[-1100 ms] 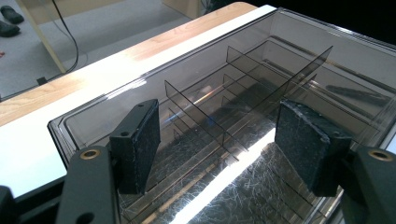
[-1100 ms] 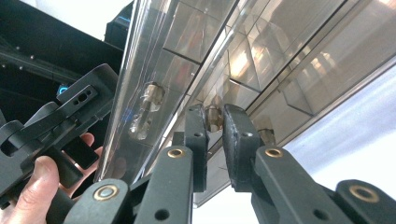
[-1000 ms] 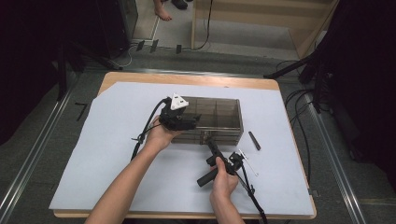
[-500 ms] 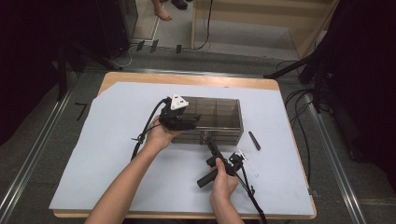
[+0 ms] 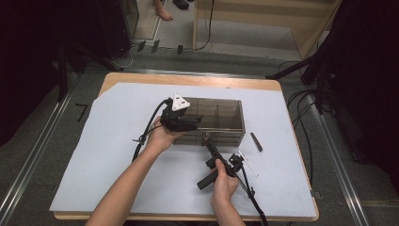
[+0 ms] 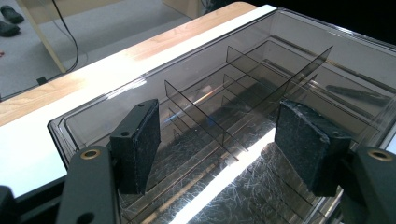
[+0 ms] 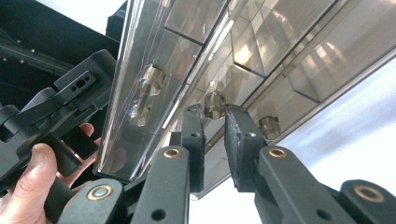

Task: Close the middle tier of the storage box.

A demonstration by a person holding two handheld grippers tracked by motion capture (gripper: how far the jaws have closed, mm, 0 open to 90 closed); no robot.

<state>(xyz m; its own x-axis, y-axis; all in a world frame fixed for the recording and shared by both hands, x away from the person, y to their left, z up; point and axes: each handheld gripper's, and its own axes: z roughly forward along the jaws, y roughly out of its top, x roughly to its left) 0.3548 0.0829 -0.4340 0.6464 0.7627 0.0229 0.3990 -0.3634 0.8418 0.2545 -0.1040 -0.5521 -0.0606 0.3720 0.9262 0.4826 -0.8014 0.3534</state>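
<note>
A smoky clear drawer box [image 5: 216, 121] stands on the pale sheet in the middle of the table. My left gripper [image 5: 188, 123] lies on the box's left end. In the left gripper view its jaws [image 6: 224, 149] stand wide over the box's top [image 6: 233, 93] and its dividers, with the pads clear of its sides. My right gripper [image 5: 205, 139] points at the box's front. Its jaws [image 7: 214, 119] are narrow and have just been opening, with a small drawer knob [image 7: 214, 105] between their tips and a slim gap at the pads.
A short black stick [image 5: 256, 141] lies right of the box, and a thin white piece [image 5: 247, 162] lies by the right hand. Cables trail from both grippers toward the table's near edge. Two more knobs [image 7: 152, 74] show on the box's front. The sheet [image 5: 117, 155] covers most of the table.
</note>
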